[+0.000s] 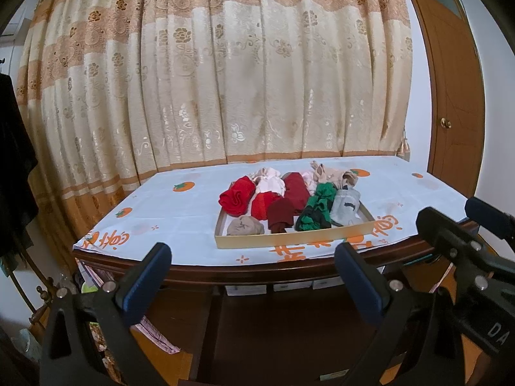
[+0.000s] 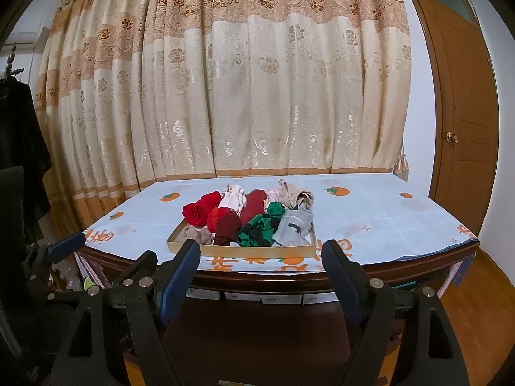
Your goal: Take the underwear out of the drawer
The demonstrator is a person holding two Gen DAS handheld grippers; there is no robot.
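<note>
Nearest to the lens, the left gripper (image 1: 254, 265) stands with its two blue-padded fingers (image 1: 151, 276) wide apart and nothing between them. It hangs in front of the table edge, not over the table top. From the right side of the same view the right gripper (image 1: 450, 234) comes in as a dark arm. In its own view the right gripper (image 2: 260, 265) also has its fingers spread and they grasp nothing.

Both grippers point toward the table (image 1: 135, 257), which carries a pale cloth (image 1: 180, 212) printed with orange fruits. On this cloth lies a shallow cardboard tray (image 1: 289, 238) that serves as the drawer. Inside the tray lies the rolled underwear (image 1: 280, 199): a bright red roll (image 1: 233, 197), a dark red roll (image 1: 280, 214), a green and black piece (image 1: 315, 209), a grey piece (image 1: 346, 206), a beige piece (image 1: 244, 226) and pale pink ones at the back. No gripper touches it. Behind the table hangs a cream flowered curtain (image 1: 225, 80), and a wooden door (image 1: 457, 103) is at the right.
</note>
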